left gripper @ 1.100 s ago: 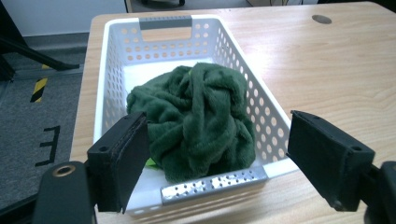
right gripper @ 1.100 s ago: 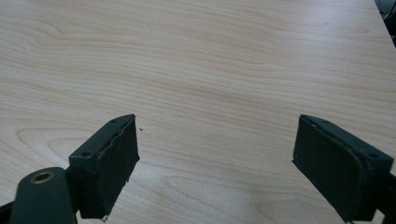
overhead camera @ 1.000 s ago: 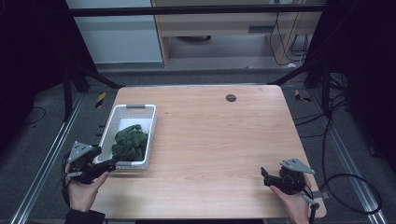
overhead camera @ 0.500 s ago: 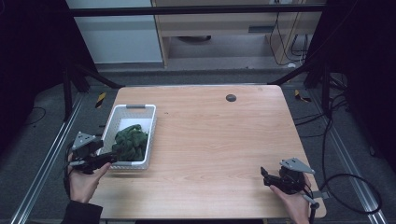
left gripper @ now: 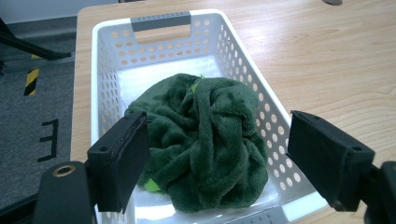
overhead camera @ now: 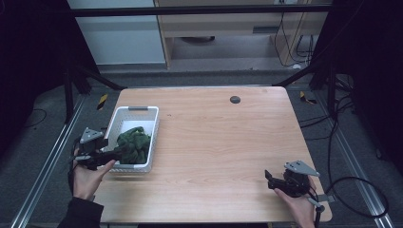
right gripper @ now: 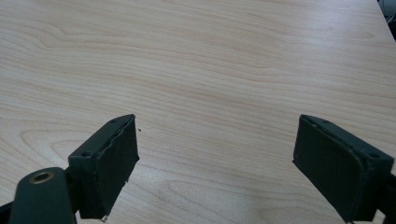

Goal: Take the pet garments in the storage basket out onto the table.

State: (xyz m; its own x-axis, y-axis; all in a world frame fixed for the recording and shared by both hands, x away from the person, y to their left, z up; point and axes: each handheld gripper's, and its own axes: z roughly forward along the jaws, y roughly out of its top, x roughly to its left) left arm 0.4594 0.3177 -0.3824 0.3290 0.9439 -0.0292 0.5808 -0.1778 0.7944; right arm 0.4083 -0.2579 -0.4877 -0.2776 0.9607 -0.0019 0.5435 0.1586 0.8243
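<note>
Cloth (left gripper: 205,140) in basket (overhead camera: 124,118): left tongs (left gripper: 233,158), wide, now nearer, maybe over rim; right tongs (right gripper: 229,168) wide.

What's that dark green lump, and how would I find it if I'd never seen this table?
Start at the wooden table and look to its left edge, where a white perforated basket sits. Bunched inside it is a dark green plush cloth, the sole soft, dark thing on the pale wood.
</note>
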